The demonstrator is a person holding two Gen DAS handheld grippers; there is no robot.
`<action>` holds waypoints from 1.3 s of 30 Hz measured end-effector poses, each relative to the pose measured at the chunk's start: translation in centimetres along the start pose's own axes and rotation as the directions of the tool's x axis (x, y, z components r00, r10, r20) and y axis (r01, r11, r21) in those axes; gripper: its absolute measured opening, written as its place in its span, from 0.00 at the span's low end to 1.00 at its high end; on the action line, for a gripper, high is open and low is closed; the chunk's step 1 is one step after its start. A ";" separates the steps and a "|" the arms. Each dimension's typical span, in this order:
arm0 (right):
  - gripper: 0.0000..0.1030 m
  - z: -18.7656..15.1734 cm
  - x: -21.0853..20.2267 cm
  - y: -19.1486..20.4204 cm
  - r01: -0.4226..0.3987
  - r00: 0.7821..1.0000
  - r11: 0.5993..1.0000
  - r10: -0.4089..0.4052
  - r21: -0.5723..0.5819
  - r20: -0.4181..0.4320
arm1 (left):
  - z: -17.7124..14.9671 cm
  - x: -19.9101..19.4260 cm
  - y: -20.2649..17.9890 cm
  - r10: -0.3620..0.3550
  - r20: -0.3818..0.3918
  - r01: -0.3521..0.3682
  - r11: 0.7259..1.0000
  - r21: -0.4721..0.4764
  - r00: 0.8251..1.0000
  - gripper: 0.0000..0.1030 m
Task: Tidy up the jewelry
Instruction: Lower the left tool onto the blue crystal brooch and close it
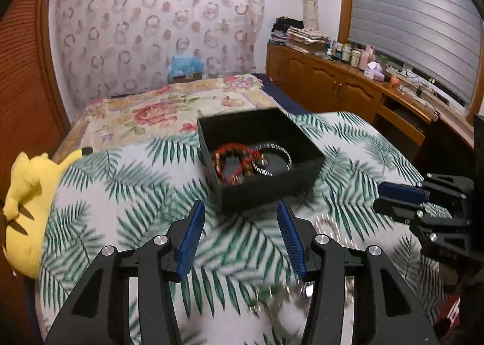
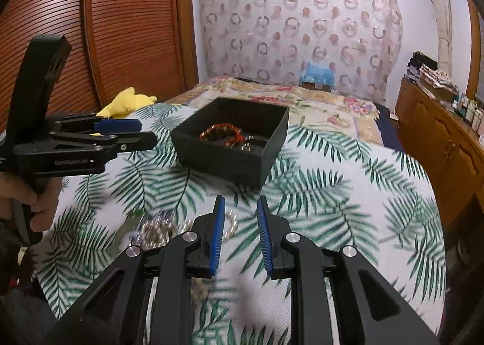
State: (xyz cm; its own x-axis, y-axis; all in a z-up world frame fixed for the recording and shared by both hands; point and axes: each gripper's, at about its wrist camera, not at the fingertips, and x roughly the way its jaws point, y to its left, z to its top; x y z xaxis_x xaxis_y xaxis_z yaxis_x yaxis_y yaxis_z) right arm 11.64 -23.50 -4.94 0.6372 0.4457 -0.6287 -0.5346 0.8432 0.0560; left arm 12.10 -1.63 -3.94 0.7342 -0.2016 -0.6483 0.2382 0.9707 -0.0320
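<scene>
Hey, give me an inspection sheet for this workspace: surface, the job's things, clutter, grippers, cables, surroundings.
Surface: leaf-print cloth over a bed.
Job's things: open black box holding a red beaded bracelet and a round dark piece; loose jewelry blurred on the cloth, nearer the grippers.
Clutter: yellow plush toy at the cloth's edge.
Grippers: left gripper open, empty; right gripper narrowly open, empty.
Cables: some on the wooden counter, blurred.
Surroundings: patterned curtain, window blind.

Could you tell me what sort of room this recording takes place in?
Most likely a bedroom: a bed with a floral bedspread, a louvred wooden wardrobe door, and a yellow plush toy.
</scene>
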 end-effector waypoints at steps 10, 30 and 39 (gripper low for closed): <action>0.31 -4.1 -1.1 1.5 -0.012 0.999 1.000 0.013 0.019 -0.040 | -4.6 -1.5 -1.6 -0.084 -0.048 0.083 0.996 -0.023 0.995 0.46; 0.32 -5.0 -1.4 1.3 -0.021 0.998 0.999 0.023 0.030 -0.054 | -5.7 0.2 -2.4 -0.190 -0.106 0.182 0.980 -0.075 0.976 0.25; 0.33 -5.1 -1.5 1.1 -0.015 0.998 0.999 0.017 0.036 -0.054 | -5.6 0.3 -2.8 -0.225 -0.101 0.216 0.972 -0.090 0.969 0.24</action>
State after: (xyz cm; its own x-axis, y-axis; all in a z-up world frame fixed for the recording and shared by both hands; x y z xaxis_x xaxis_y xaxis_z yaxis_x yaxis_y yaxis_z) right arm 7.23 -24.77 -7.89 0.5975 0.4431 -0.6683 -0.5238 0.8468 0.0932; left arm 8.12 -3.64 -8.33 0.5940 -0.4003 -0.6978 0.3333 0.9119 -0.2394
